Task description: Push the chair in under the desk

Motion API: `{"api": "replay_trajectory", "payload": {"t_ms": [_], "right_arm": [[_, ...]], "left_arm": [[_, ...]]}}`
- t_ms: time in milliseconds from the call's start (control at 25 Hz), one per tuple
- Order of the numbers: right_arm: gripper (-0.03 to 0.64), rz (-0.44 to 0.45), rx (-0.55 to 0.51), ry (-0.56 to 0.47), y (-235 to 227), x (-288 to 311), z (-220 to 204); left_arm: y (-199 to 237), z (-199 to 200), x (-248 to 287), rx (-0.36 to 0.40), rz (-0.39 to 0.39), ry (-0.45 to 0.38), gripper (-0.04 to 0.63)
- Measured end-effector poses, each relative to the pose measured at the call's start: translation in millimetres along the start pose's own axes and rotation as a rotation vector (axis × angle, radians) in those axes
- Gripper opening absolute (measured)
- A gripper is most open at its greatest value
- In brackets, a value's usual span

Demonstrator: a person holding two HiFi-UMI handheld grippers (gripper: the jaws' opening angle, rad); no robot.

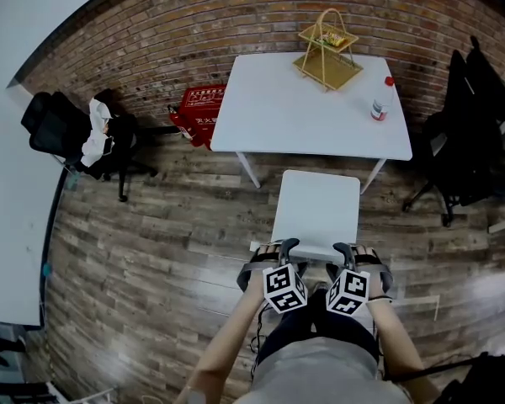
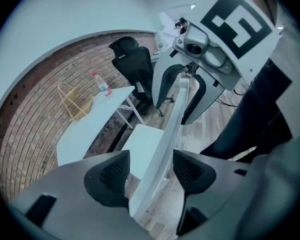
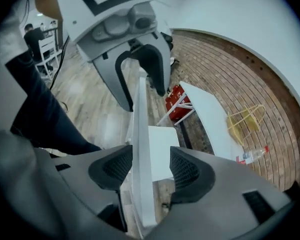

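At the lower middle of the head view, the white chair stands on the wood floor, with its backrest towards the person and its seat towards the desk. The left gripper and the right gripper are side by side over the top edge of the backrest.

Both grippers are wide open and grip nothing. In the left gripper view the thin backrest edge passes between the two pads, and a gap shows on each side of it. In the right gripper view the same edge lies close along the left pad; whether it touches I cannot tell. The right pad is clearly apart from it.

The far edge of the seat is just before the near edge of the desk, between the two front desk legs, so nearly the whole seat is outside. Floor shows under the desk between these legs. A red crate sits at the left end of the desk. Black office chairs stand well apart at the left and right sides of the frame.
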State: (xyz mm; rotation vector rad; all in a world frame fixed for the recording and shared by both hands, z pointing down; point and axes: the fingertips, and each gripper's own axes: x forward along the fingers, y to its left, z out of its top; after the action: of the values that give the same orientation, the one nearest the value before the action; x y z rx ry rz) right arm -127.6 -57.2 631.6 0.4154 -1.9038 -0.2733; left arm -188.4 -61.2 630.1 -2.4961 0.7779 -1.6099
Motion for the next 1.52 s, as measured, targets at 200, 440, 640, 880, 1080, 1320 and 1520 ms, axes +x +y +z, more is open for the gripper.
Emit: {"api": "replay_trajectory", "payload": {"t_ms": [200, 440, 640, 880, 1080, 1320, 1520], "right_arm": [[0.239, 0.016, -0.052, 0.060, 6.4, 15.0, -13.3], [0.173, 0.000, -0.080, 0.062, 11.3, 19.8, -9.2], [0.144, 0.009, -0.093, 0.068, 15.2, 23.9, -10.4], [0.130, -0.028, -0.037, 0.039, 13.7, 22.8, -8.8], [0.129, -0.022, -0.031, 0.034, 12.3, 23.0, -8.7], [0.124, 0.027, -0.012, 0.002, 9.5, 24.9, -9.1], [0.115, 0.049, -0.018, -0.010, 0.8, 29.6, -13.4]], "left_arm": [[2.4, -4.1, 13.4, 0.103, 0.001, 0.095, 0.273], [-3.1, -5.3, 25.4, 0.161, -0.030, 0.159, 0.267], [-13.4, -4.8, 31.0, 0.201, -0.053, 0.170, 0.137], [-12.5, -5.1, 30.8, 0.197, 0.012, 0.161, 0.142], [-12.0, -5.5, 33.0, 0.172, 0.053, 0.178, 0.153], [-8.2, -4.5, 35.7, 0.141, 0.067, 0.195, 0.161], [-1.5, 0.3, 43.1, 0.129, 0.066, 0.206, 0.163]]}}
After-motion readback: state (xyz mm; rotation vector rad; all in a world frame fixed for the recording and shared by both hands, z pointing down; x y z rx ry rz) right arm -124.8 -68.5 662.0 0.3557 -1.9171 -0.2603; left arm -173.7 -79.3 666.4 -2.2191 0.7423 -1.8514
